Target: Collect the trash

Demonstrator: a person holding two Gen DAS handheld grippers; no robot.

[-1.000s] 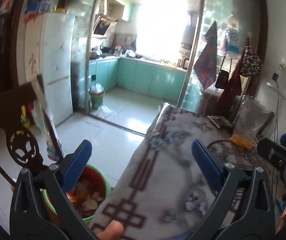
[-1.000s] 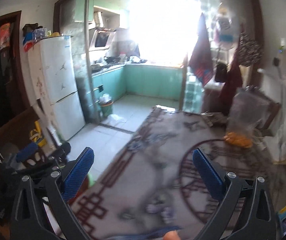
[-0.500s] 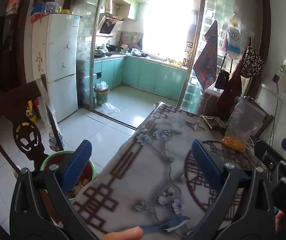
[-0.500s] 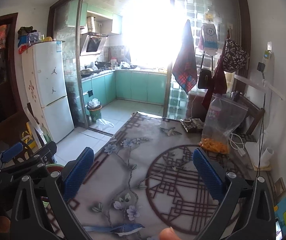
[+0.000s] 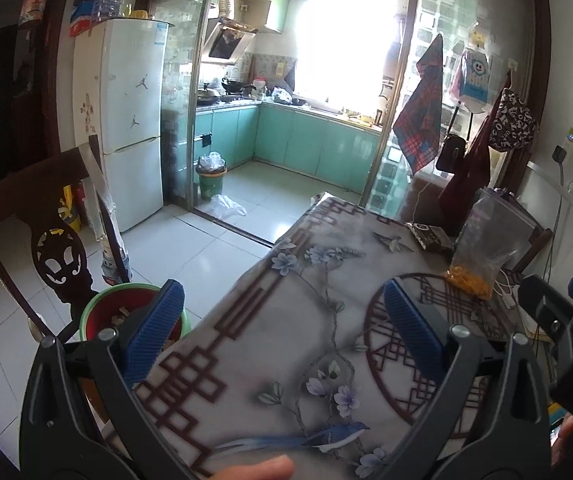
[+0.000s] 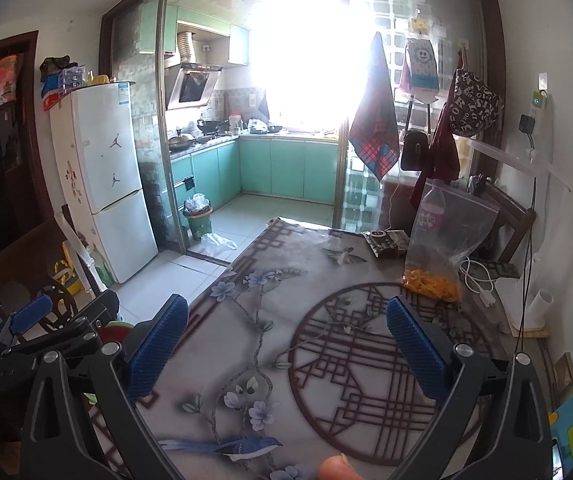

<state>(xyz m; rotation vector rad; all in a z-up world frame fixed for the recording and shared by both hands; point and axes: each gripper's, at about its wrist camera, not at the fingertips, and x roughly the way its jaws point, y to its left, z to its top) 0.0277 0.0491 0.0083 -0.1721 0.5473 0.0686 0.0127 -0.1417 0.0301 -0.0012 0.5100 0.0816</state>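
Note:
My left gripper is open and empty, held above the near edge of the table. My right gripper is open and empty over the table's patterned cloth. A green-rimmed red trash bucket with scraps inside stands on the floor left of the table; a sliver of it shows in the right wrist view. A dark snack wrapper and a clear plastic bag with orange snacks sit at the table's far right.
A dark carved wooden chair stands by the bucket. A white fridge is at the left. A small green bin and a loose plastic bag are at the kitchen doorway. A white charger and cable lie at the table's right.
Both grippers have risen and levelled, so the views now look across the table instead of down at its left edge and the bucket. Both stay open.

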